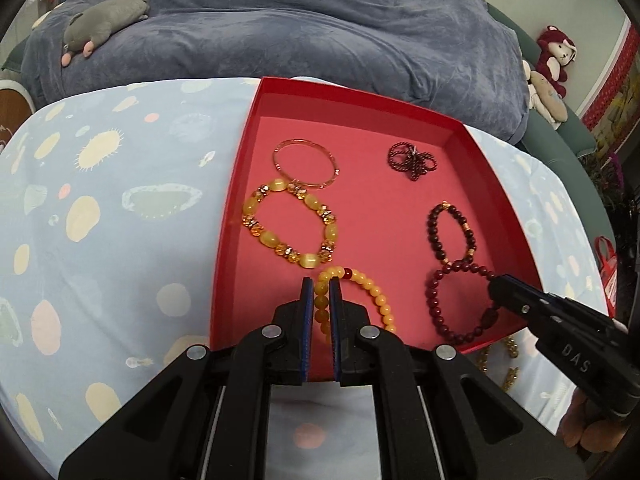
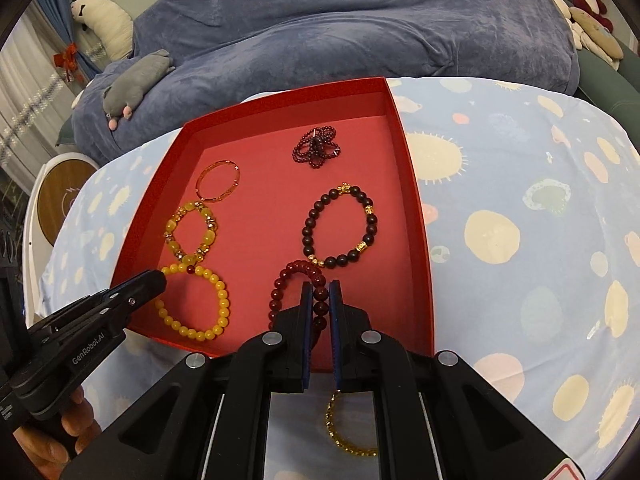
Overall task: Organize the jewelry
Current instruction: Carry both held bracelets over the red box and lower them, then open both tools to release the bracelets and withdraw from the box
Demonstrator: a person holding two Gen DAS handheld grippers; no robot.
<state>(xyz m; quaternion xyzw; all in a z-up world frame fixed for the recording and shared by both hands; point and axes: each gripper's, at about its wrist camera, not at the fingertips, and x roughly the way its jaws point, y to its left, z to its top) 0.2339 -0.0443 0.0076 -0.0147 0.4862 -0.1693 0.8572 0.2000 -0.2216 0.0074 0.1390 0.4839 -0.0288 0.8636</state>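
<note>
our left gripper point(image 1: 321, 292) is clamped on the yellow bead bracelet point(image 2: 200, 304) at the red tray's point(image 1: 460, 126) near edge. our right gripper point(image 2: 321, 294) pinches the dark red bead bracelet point(image 1: 460, 304).

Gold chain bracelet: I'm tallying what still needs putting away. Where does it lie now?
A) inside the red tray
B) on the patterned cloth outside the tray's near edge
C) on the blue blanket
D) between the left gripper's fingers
B: the gold chain bracelet lies on the patterned cloth, outside the near wall of the red tray.
</note>
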